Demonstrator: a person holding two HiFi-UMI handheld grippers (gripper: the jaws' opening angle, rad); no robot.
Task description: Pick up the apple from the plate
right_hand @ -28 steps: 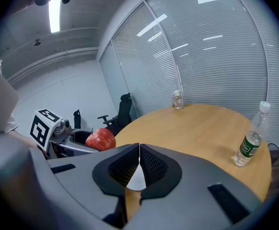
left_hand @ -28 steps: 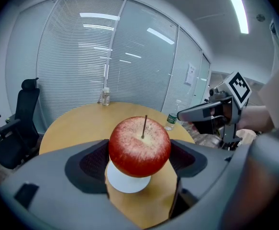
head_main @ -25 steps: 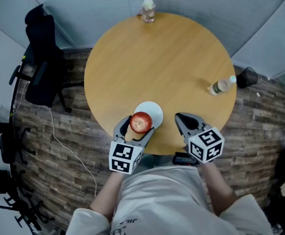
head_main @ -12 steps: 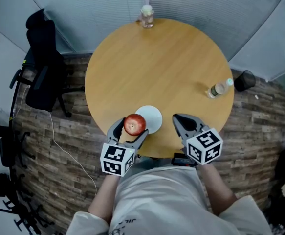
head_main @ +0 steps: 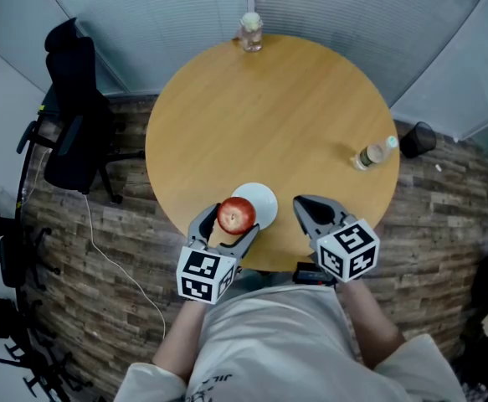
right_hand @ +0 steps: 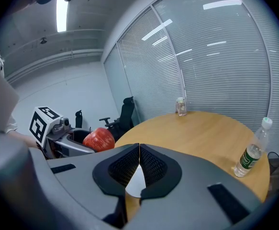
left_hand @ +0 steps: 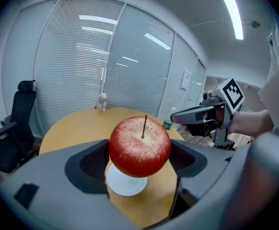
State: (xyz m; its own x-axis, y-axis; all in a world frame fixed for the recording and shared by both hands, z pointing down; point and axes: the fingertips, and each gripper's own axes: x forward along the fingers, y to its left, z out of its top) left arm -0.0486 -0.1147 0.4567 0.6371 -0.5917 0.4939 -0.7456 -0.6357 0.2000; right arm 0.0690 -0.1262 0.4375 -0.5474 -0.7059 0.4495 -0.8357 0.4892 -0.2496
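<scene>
Apple (head_main: 236,214) held above the plate (head_main: 265,200) in the left tongs (head_main: 230,224).
The left tongs clamp the red apple over the white plate's near-left edge; the right tongs (head_main: 303,206), pressed together and empty, hover just right of the plate, over the counter (head_main: 269,115).

A round table (head_main: 277,115) stands in front of the person. A plate (head_main: 265,198) lies near the table's front edge. The apple (head_main: 236,214) sits between the jaws of the left gripper (head_main: 230,224), above the plate's near left rim. The right gripper (head_main: 300,203) is just right of the plate, over the table's front edge. A bottle (head_main: 374,152) stands by the table's right edge, well apart from the plate. A jar (head_main: 250,30) stands at the far edge. On the floor, an office chair (head_main: 76,107) stands left of the table and a bin (head_main: 417,139) right of it, just beyond the bottle.
</scene>
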